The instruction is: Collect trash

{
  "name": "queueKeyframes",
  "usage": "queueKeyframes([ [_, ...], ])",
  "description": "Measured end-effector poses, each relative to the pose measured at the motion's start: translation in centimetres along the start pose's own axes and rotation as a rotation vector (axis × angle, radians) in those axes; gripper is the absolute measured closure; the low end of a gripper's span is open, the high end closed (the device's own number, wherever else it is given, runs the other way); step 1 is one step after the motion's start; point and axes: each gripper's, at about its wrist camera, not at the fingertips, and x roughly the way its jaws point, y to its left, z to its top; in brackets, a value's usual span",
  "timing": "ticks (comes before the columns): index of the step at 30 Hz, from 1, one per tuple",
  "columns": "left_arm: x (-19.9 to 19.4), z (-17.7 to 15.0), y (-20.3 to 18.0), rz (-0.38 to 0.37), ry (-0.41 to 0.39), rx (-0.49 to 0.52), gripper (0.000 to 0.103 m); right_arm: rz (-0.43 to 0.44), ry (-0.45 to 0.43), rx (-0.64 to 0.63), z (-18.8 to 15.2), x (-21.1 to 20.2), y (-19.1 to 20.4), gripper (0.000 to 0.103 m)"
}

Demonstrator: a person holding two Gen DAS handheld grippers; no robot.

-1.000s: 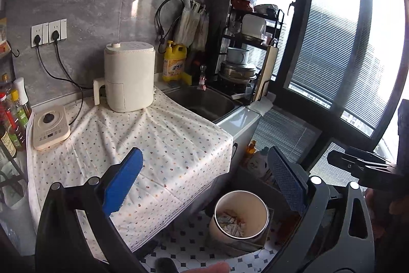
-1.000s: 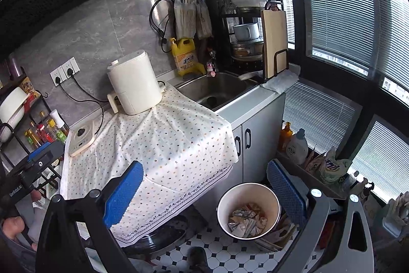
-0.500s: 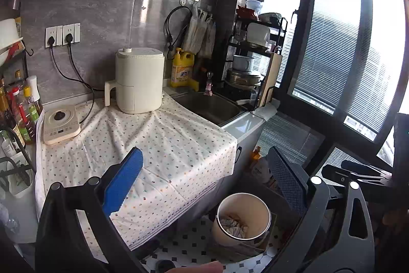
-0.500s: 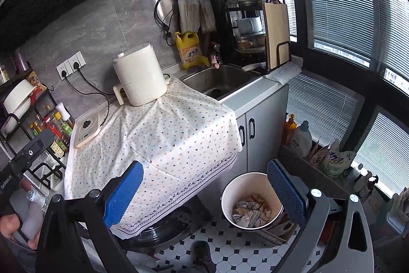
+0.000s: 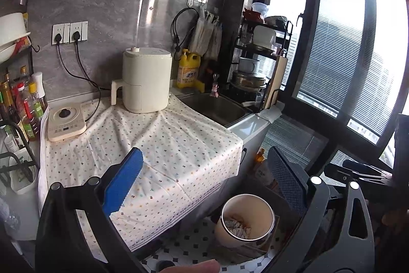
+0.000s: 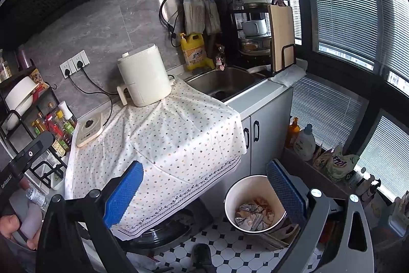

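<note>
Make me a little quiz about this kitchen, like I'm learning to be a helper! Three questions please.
1. True or false: the left gripper is holding a piece of trash.
2. Where does the white trash bin stand? A) on the dotted tablecloth B) on the tiled floor below the counter C) in the sink
3. Fill in: the cream air fryer stands on the dotted ______.

Key
1. False. Both the left gripper and the right gripper are open and hold nothing.
2. B. Crumpled trash already lies inside it.
3. Tablecloth.
</note>
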Motion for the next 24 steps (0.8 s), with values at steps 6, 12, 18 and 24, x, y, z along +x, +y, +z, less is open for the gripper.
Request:
queueKeyframes([
  [6, 0.1, -0.4, 0.6, 0.000, 0.004, -0.016, 0.006, -0.002, -0.006, -0.002, -0.6, 0.1, 0.0, 0.008],
  [12, 0.7, -1.0, 1.2, 0.013, 0.028, -0.026, 0.006, 0.003, 0.006, -0.005, -0.9, 0.7, 0.2, 0.008],
  [18, 0.7, -1.1, 1.4, 0.022, 0.030, -0.034, 0.006, 0.008, 0.011, -0.018, -1.0, 1.0, 0.6, 0.008],
  [24, 0.5, -0.8, 1.5, 0.029, 0.020, -0.030, 0.006, 0.013, 0.000, -0.031, -0.5, 0.8, 1.0, 0.008],
])
